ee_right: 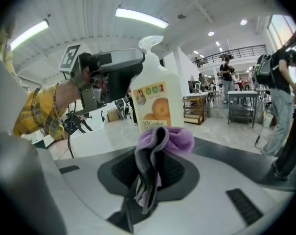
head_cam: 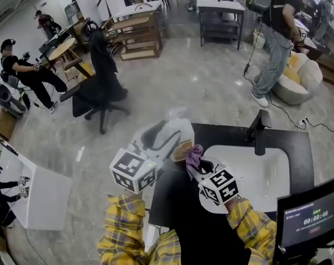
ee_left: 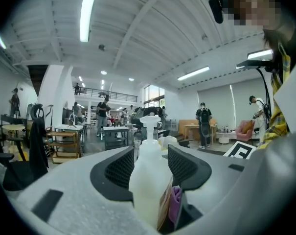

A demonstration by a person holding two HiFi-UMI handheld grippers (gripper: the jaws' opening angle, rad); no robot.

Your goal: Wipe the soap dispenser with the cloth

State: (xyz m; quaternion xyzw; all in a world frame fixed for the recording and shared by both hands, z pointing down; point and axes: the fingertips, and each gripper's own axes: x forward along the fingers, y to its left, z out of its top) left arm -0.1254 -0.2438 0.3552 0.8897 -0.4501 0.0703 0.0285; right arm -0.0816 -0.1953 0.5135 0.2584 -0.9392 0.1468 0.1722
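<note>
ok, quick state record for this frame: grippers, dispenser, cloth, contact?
left gripper: shut on soap dispenser, a white pump bottle held off the counter
right gripper: shut on cloth, purple, bunched
contact: cloth sits against the bottle's labelled face, low down; looks to be touching
surroundings: white sink in dark counter, black faucet

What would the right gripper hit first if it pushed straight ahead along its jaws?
The soap dispenser, held by the left gripper, stands directly ahead of the right gripper. The purple cloth pinched in its jaws would likely touch the labelled face first; depth is hard to judge.
</note>
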